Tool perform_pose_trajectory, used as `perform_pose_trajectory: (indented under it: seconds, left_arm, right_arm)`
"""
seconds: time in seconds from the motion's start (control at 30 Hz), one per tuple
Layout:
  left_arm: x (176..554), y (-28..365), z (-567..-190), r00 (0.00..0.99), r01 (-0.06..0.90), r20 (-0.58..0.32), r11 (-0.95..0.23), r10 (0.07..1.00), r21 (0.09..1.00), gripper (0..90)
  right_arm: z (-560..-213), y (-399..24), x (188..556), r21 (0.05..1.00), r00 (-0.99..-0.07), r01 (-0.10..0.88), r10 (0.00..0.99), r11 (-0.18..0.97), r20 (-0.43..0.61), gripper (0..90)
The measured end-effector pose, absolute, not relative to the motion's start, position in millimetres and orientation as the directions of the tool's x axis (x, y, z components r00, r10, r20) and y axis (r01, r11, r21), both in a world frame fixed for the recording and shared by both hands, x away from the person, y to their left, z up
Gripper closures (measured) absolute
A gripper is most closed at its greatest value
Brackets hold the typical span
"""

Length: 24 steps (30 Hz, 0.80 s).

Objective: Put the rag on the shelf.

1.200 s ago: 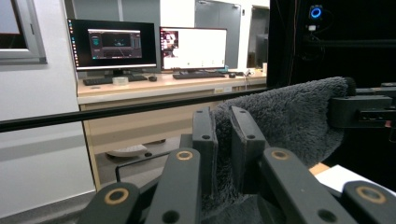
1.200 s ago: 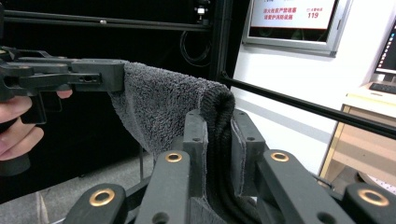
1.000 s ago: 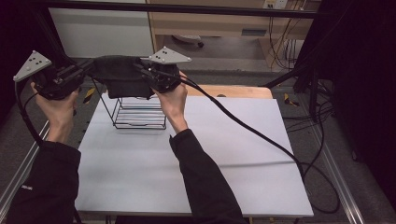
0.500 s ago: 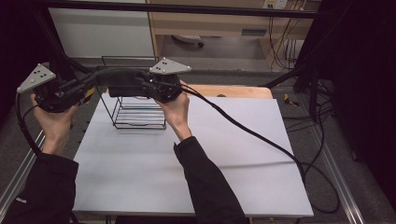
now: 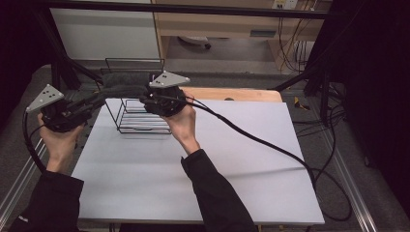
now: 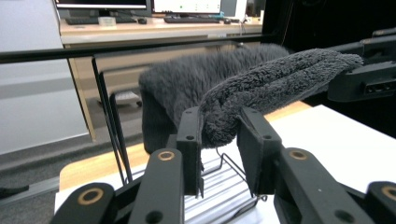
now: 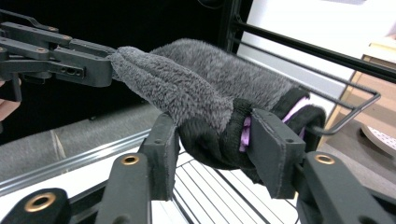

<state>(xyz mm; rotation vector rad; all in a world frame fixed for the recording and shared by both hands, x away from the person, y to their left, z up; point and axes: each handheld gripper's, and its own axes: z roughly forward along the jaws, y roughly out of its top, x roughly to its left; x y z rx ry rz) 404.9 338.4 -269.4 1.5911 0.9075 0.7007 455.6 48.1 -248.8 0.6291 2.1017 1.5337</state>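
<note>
High view: we see the left gripper and right gripper held at the far left of the white table, both pointing towards a dark grey fleece cloth that is draped over the top of a black wire rack. From here we cannot judge how wide the jaws stand or whether they touch the cloth. The right gripper's cable trails across the table to the right.

Left gripper view: a folded end of the cloth lies between the jaws. The jaws have just been opening. The left pad touches the fleece; we cannot tell whether the right pad presses on it. The other gripper stands at the cloth's far end, and part of the cloth hangs over the rack's top bar.

Right gripper view: the jaws have just been opening, with a rolled end of the cloth between them; a purple lining shows at the fold. The right pad touches the roll, the left stands slightly off. The cloth rests over the rack's wire, and the other gripper meets its far end.
</note>
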Motion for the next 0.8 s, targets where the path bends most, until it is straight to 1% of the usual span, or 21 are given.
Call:
perform_pose_trajectory:
  seconds: [0.2, 0.37, 0.63, 0.73, 0.8]
  left_arm:
    - [405.1, 338.7, -279.8, 0.527, 0.214, -0.038, -0.090, 0.849, 0.973, 68.8]
    - [407.2, 335.1, -283.7, 0.530, 0.221, -0.041, -0.091, 0.847, 0.971, 69.2]
    - [415.9, 331.8, -300.3, 0.513, 0.270, -0.061, -0.093, 0.856, 0.958, 69.2]
    - [418.3, 330.5, -309.8, 0.508, 0.303, -0.068, -0.103, 0.859, 0.948, 67.4]
    - [419.0, 329.6, -315.0, 0.507, 0.321, -0.075, -0.107, 0.859, 0.941, 64.6]
  right_arm:
    - [-255.5, 50.7, 449.1, 0.947, -0.773, 0.115, 0.625, 0.301, -0.105, 47.3]
    - [-261.6, 43.2, 450.3, 0.953, -0.780, 0.182, 0.625, 0.242, -0.010, 46.1]
    - [-289.3, 38.8, 461.0, 0.939, -0.774, 0.236, 0.633, 0.249, 0.027, 48.1]
    - [-301.3, 35.4, 465.4, 0.939, -0.778, 0.244, 0.626, 0.242, 0.041, 46.3]
    - [-306.9, 32.0, 467.1, 0.940, -0.784, 0.251, 0.618, 0.232, 0.056, 43.0]
